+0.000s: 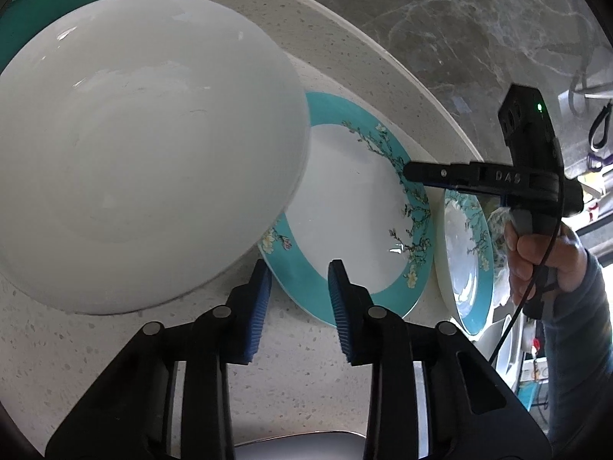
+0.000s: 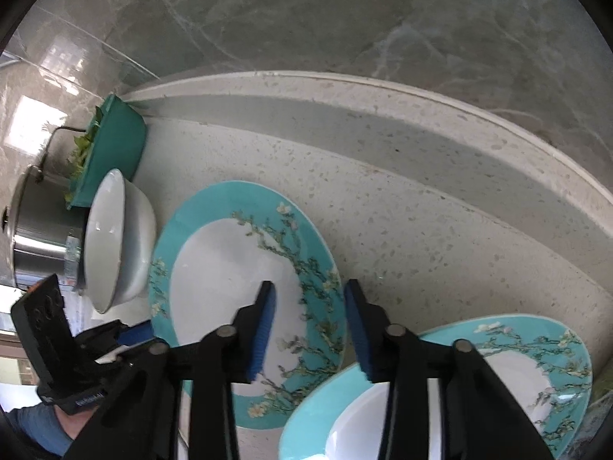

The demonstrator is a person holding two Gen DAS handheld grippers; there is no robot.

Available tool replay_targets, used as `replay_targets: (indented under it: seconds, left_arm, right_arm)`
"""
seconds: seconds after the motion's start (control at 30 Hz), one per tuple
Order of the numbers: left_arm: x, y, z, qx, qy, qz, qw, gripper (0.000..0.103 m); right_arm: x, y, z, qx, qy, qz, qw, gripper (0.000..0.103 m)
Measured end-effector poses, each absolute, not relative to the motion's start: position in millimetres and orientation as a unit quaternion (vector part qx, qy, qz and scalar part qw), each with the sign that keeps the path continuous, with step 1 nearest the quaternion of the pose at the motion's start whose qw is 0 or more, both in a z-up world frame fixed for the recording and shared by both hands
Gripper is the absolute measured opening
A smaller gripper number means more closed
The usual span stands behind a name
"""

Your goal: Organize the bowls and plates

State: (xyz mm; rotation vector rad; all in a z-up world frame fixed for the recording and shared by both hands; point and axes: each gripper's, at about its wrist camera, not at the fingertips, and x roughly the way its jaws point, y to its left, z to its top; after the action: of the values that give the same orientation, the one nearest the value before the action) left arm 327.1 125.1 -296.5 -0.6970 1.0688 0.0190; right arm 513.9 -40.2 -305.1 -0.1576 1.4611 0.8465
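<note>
Item: we logged a white bowl (image 1: 145, 153) upper left, overlapping a teal floral plate (image 1: 360, 214). Left gripper (image 1: 300, 268) and right gripper (image 2: 310, 291) stood narrow, straddling that plate's rim.

Glossy glazed ceramic plate (image 2: 230, 268) and bowl (image 1: 134, 153); matt speckled stone desk (image 2: 421, 230); brushed steel pot (image 2: 38, 222).

White bowl (image 1: 145, 153) beside two flat teal-rimmed floral plates (image 2: 245, 299) (image 2: 498, 383) on counter.
</note>
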Motion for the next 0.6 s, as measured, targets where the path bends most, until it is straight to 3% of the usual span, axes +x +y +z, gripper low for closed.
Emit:
replay_targets:
  seconds: [0.07, 0.1, 0.6]
  left_arm:
    - [326.4, 129.2, -296.3, -0.331, 0.497, 0.012, 0.802, 0.027]
    - [326.9, 130.6, -296.1, -0.333, 0.497, 0.011, 0.801, 0.027]
    - [323.0, 146.2, -298.4, -0.378, 0.485, 0.02, 0.788, 0.023]
  right_arm:
    - [516.7, -44.4, -307.3, -0.064, 0.651, 0.367, 0.661, 0.016]
    - [517.3, -45.8, -308.1, -0.064, 0.652, 0.364, 0.662, 0.015]
    - [515.5, -46.8, -308.3, -0.066, 0.657, 0.353, 0.663, 0.014]
